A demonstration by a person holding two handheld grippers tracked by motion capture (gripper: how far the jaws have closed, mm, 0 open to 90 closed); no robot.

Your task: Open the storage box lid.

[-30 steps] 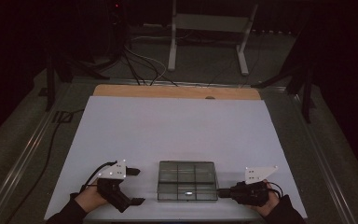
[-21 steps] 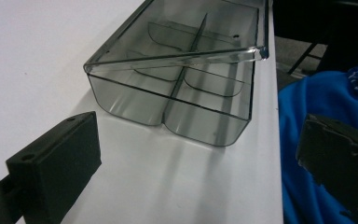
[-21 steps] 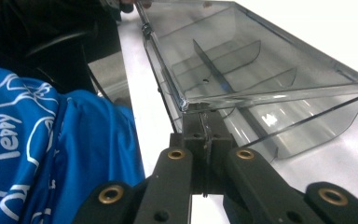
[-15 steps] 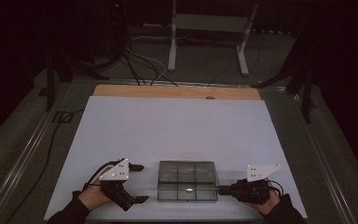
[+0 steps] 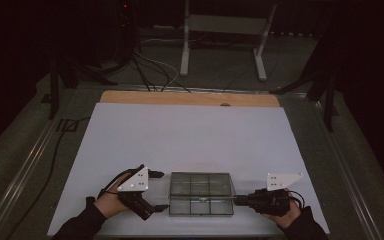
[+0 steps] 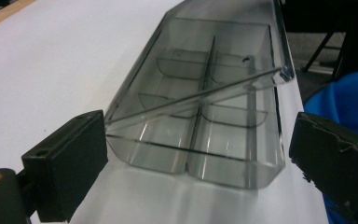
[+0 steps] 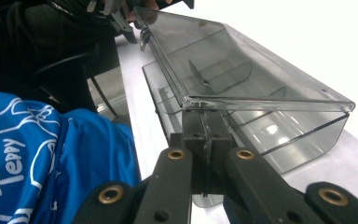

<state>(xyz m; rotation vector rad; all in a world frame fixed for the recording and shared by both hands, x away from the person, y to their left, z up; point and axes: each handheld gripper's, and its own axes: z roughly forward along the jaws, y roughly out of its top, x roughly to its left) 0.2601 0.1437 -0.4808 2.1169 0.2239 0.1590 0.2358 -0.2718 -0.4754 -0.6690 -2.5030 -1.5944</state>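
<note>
A smoky clear compartment box (image 5: 200, 192) lies near the front edge of the white table (image 5: 190, 140). Its lid (image 7: 242, 79) is tilted up a little above the base (image 7: 298, 135). My right gripper (image 5: 236, 200) is at the box's right end, its jaws shut on the lid's edge (image 7: 204, 116). At the box's left end my left gripper (image 5: 160, 191) is open, and its two black pads (image 6: 74, 154) stand either side of that end without touching the box (image 6: 205, 93). The compartments that I can see hold nothing.
A wooden strip (image 5: 190, 98) runs along the table's far edge. Beyond it stand a metal stand (image 5: 225, 30) and floor cables (image 5: 150, 65). A person's blue garment (image 7: 51, 158) is close by the table's front edge.
My left gripper has moved right toward the box, and its jaws now flank the box's left end. The right gripper has stayed at the lid.
</note>
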